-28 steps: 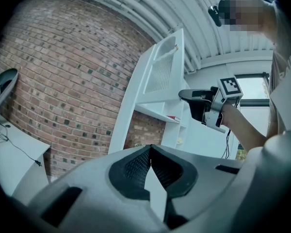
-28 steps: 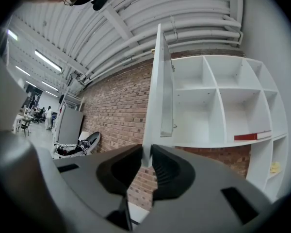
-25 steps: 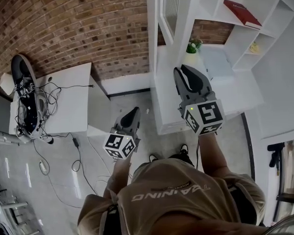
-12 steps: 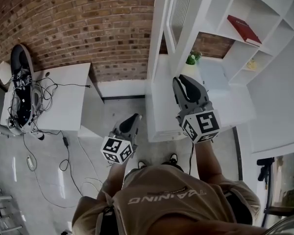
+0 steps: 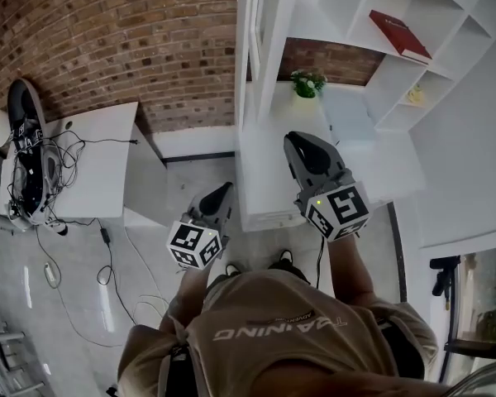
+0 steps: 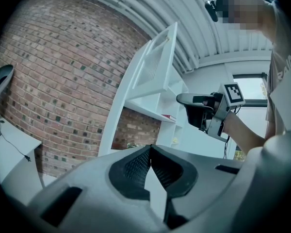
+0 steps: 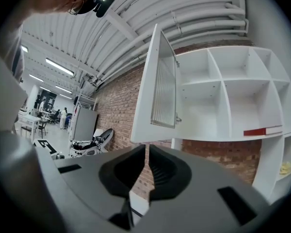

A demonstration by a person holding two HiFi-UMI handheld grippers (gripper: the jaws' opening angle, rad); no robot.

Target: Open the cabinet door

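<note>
The white cabinet door (image 5: 254,19) stands swung out from the shelf unit, edge-on in the head view; the right gripper view shows its ribbed glass panel (image 7: 163,92). My right gripper (image 5: 297,140) hangs below and in front of the door without touching it. Its jaws have just been closing and its tips (image 7: 146,147) are almost together with nothing between them. My left gripper (image 5: 222,190) is held lower, over the floor to the left of the cabinet, its tips (image 6: 150,148) meeting on nothing. The left gripper view shows the door (image 6: 157,57) and the right gripper (image 6: 180,99).
Open white shelves hold a red book (image 5: 399,33) and a small yellow item (image 5: 413,95). A potted plant (image 5: 306,83) stands on the white counter (image 5: 264,168). At the left, against the brick wall (image 5: 132,31), a white desk (image 5: 107,168) carries cables and black gear (image 5: 25,151).
The right gripper has come down and back a little from the door, and its jaws look narrower. The left gripper has shifted slightly. The door now stands further left in the head view.
</note>
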